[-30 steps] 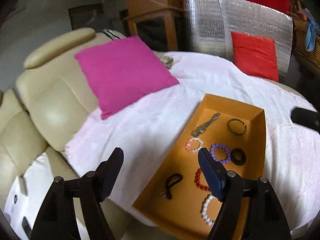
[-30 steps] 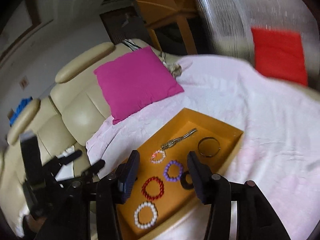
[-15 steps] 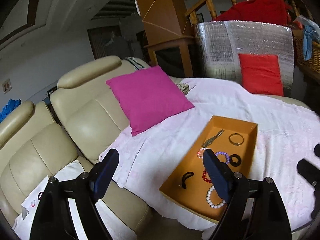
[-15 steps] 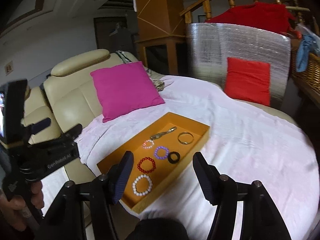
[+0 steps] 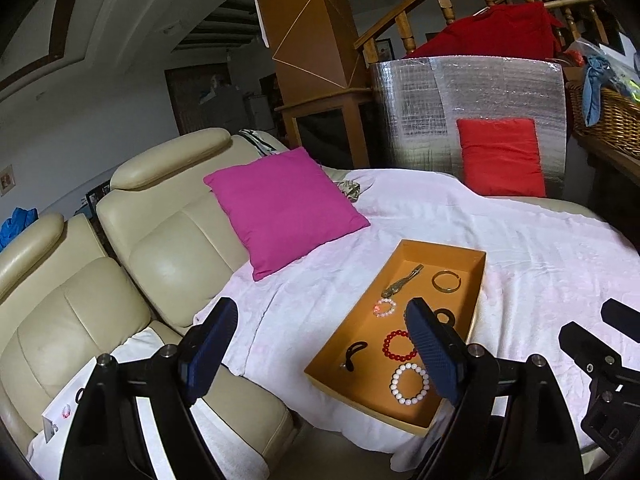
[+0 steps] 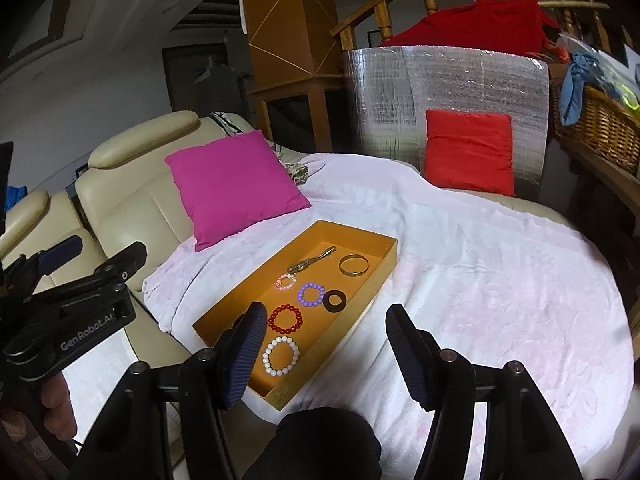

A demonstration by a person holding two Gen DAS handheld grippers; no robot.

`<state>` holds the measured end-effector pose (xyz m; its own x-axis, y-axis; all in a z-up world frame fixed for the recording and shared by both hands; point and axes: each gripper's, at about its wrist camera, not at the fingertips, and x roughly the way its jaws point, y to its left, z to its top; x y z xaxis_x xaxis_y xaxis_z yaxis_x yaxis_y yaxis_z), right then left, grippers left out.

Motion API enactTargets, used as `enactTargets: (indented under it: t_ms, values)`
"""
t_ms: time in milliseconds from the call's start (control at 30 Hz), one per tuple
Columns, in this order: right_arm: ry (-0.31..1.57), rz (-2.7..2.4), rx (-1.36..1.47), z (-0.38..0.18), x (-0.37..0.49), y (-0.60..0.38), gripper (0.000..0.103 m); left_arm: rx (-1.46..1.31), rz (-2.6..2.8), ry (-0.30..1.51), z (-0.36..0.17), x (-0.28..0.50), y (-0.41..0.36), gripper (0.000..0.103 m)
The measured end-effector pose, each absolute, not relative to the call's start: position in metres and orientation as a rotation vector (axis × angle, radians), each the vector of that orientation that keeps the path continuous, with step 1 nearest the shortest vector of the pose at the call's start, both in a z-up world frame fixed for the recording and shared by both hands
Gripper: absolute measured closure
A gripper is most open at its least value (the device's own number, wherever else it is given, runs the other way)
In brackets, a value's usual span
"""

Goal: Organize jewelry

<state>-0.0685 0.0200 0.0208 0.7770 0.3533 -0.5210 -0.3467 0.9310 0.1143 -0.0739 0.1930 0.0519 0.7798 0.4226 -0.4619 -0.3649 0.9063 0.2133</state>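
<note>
An orange tray (image 5: 478, 280) lies on a white blanket and holds several pieces. Among them are a white bead bracelet (image 5: 409, 384), a red one (image 5: 400, 346), a pink one (image 5: 385, 307), a gold bangle (image 5: 446, 281), a black ring (image 5: 444, 315) and a black cord (image 5: 354, 354). In the right wrist view the tray (image 6: 224, 316) also shows a purple bracelet (image 6: 311, 294) and a metal clip (image 6: 312, 263). My left gripper (image 5: 320, 320) hangs open, back from the tray's near left side. My right gripper (image 6: 326, 318) is open too, near the tray's front right. Neither holds anything.
A magenta cushion (image 5: 284, 208) leans on the cream leather sofa (image 5: 160, 264) left of the tray. At the back, a red cushion (image 5: 500, 156) rests against a silver foil panel (image 5: 420, 100). A wicker basket (image 6: 600, 132) sits far right. A dark shape (image 6: 320, 440) fills the bottom.
Both grippers have drawn back and up from the tray, which now looks smaller and farther. Both pairs of jaws stand wider than a second ago. The right gripper now shows at the left view's edge.
</note>
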Motion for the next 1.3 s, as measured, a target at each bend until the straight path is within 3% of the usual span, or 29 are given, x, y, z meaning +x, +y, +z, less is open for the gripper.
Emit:
enactTargets:
  t_ms: [1300]
  values:
    - [0.58, 0.339, 0.008, 0.019, -0.058, 0.044, 0.037, 0.017, 0.375, 0.526, 0.044, -0.072, 0.23, 0.016]
